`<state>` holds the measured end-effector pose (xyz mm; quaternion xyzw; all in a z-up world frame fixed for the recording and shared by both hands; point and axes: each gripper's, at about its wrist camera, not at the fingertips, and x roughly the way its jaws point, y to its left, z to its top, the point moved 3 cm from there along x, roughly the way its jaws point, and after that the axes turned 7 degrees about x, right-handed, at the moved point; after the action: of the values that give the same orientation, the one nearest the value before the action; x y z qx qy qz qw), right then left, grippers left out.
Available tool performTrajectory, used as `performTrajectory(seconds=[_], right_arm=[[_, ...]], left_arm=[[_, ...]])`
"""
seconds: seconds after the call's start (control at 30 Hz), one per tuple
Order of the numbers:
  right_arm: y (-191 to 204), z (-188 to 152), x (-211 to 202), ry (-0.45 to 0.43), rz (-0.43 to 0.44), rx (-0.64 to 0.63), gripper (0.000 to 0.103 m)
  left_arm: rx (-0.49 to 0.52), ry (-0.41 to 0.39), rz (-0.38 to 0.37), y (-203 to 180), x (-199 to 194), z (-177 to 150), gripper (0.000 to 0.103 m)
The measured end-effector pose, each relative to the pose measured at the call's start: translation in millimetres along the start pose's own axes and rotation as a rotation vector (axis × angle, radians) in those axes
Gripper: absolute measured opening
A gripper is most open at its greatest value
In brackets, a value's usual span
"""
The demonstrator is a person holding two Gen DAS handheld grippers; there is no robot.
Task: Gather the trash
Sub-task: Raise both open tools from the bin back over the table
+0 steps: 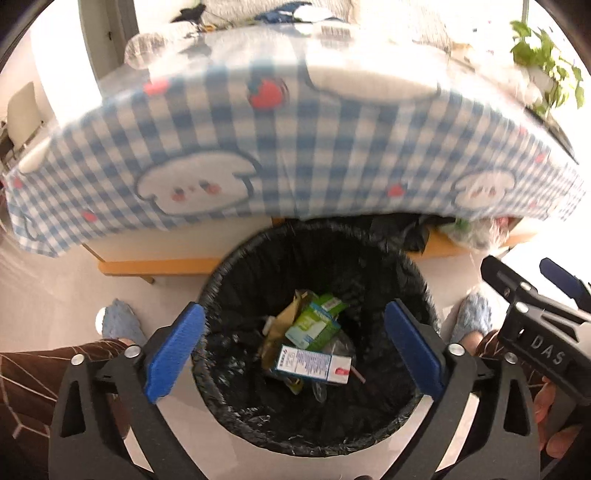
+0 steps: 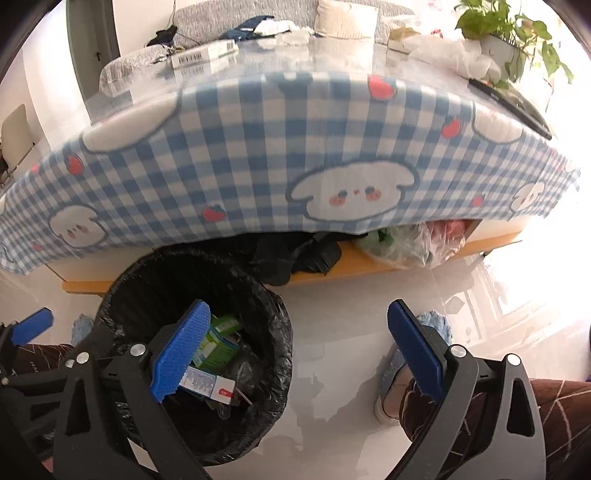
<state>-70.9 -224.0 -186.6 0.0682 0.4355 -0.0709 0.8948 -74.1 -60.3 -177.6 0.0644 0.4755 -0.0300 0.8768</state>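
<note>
A round bin with a black liner (image 1: 236, 273) (image 2: 122, 277) stands on the floor in front of the table. Inside lie a white and blue carton (image 1: 314, 365) (image 2: 210, 386), a green box (image 1: 314, 325) (image 2: 218, 343) and a brown paper piece (image 1: 280, 325). My left gripper (image 1: 293, 349) hangs over the bin's mouth, open, nothing between its blue pads. My right gripper (image 2: 295, 360) is open over the floor beside the bin's right rim, holding nothing. In the left wrist view, the right gripper (image 1: 532, 280) shows at the right edge.
A table with a blue checked cloth (image 1: 295, 155) (image 2: 258, 155) rises behind the bin, carrying a white box (image 2: 207, 55), plastic wrappers (image 2: 454, 55) and a potted plant (image 2: 506, 33). Bags (image 2: 406, 243) lie on the shelf below. A person's slippered feet (image 1: 122, 321) (image 2: 424, 332) flank the bin.
</note>
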Motion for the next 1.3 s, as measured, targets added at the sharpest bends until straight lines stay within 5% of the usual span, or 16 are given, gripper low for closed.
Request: performTrajectory(seconds=[0.67,0.93,1.3], right_arm=[[10,61,-92,-0.194,0.074,0.029,0.093],[13,99,-115,-0.273,0.064,0.02,0.093],[23,160,-92,-0.247,0.1,0.022,0.093]], left_arm=[[-0.038,-0.142,-0.024,31,-91,43,0.097],[-0.038,-0.145,-0.032,47,-97,67,0.097],[-0.034,-0.147,-0.042,55,-82,127,0.097]])
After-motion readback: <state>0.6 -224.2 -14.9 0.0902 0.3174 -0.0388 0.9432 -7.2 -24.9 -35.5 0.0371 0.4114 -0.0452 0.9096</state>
